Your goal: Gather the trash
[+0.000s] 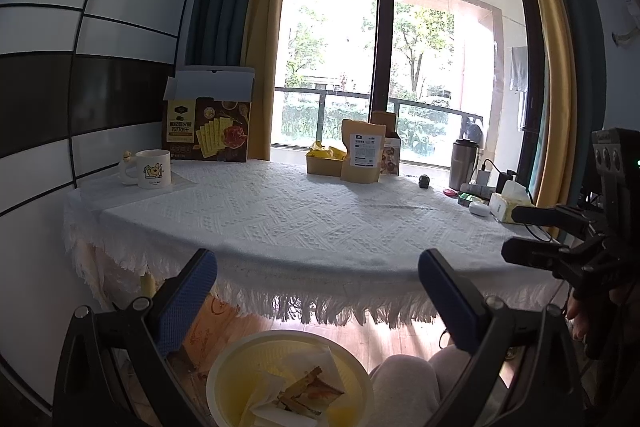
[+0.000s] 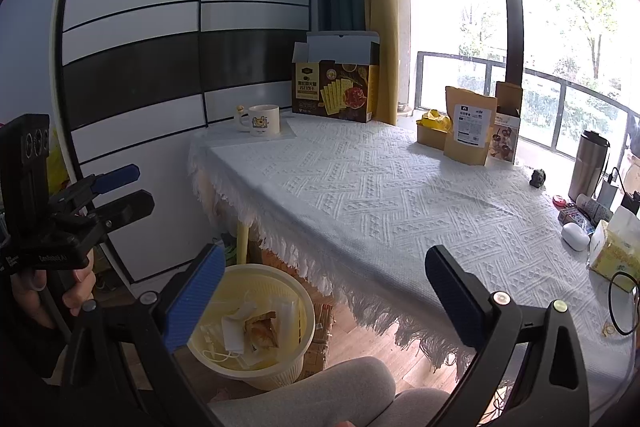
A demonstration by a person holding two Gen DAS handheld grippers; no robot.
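A pale yellow waste basket [image 1: 222, 363] [image 2: 298, 293] stands on the wooden floor under the table's front edge. It holds wrappers, tissue and a face mask [image 1: 308, 387] [image 2: 256, 325]. My left gripper [image 1: 318, 293] hangs over the basket, open, with nothing between its blue-padded fingers; in the right wrist view the left gripper [image 2: 122, 191] shows at the left, held by a hand. My right gripper [image 2: 326, 301] is open and empty too, level with the table's near edge, and the right gripper [image 1: 534, 233] appears at the right of the left wrist view.
The table [image 1: 300, 219] [image 2: 380, 195] wears a white fringed cloth. On it stand a cracker box [image 1: 206, 129], a mug [image 1: 152, 169], a kraft pouch [image 1: 362, 155], a yellow snack box [image 1: 324, 163], a steel flask [image 2: 588, 167], a tissue box [image 2: 614, 247]. Grey-trousered knees [image 2: 320, 391] sit below.
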